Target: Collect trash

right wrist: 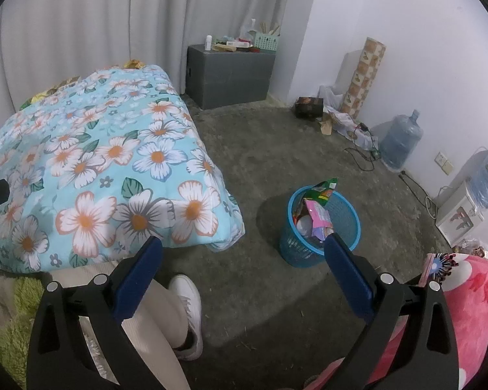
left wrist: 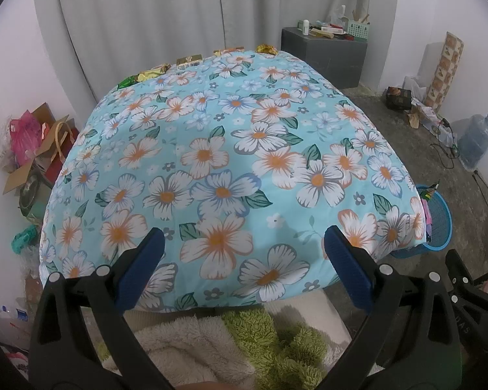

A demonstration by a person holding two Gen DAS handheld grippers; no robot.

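Several pieces of trash lie in a row along the far edge of the flowered blue bedspread: a green wrapper, a yellow wrapper, a small box, an orange packet and a crumpled gold wrapper. My left gripper hovers open over the near end of the bed, holding nothing. A blue mesh bin stands on the floor right of the bed, stuffed with wrappers. My right gripper is open and empty above the floor, its right finger just in front of the bin.
A grey box loaded with small items stands by the curtain. A water jug, cables and a patterned roll line the right wall. Cardboard and bags pile up left of the bed. A person's leg and white shoe are below.
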